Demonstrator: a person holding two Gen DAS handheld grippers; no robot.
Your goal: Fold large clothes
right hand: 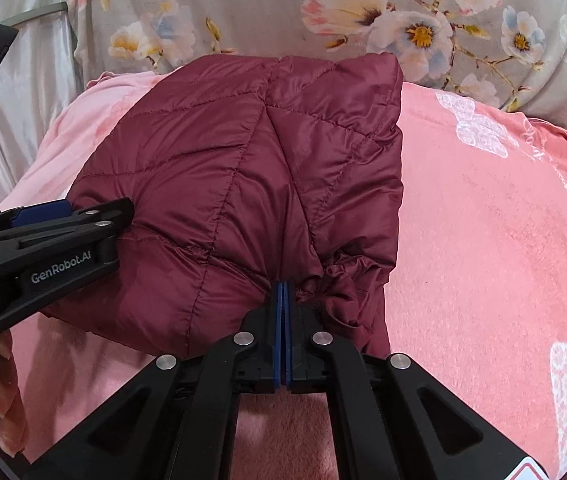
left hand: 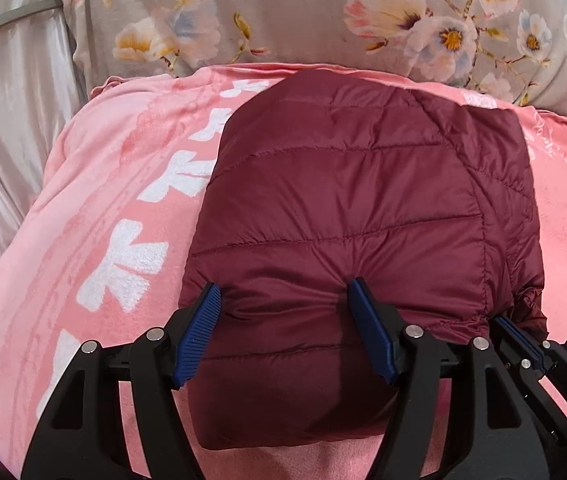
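Maroon quilted jacket [left hand: 343, 208], folded, lies on a pink blanket [left hand: 95, 208], long axis running away from the cameras. The left gripper [left hand: 283, 300] straddles its near edge, spread; the right gripper [right hand: 283, 292] pinches the bunched corner (pads together). Beyond: floral bedding [left hand: 283, 12].

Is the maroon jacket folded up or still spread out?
Folded. The jacket lies as a compact padded block on the pink blanket, no sleeves spread out; only a bunched cuff pokes out.

Black left gripper [left hand: 283, 296], ribbed blue pads, silver rivets, white GenRobot.AI lettering
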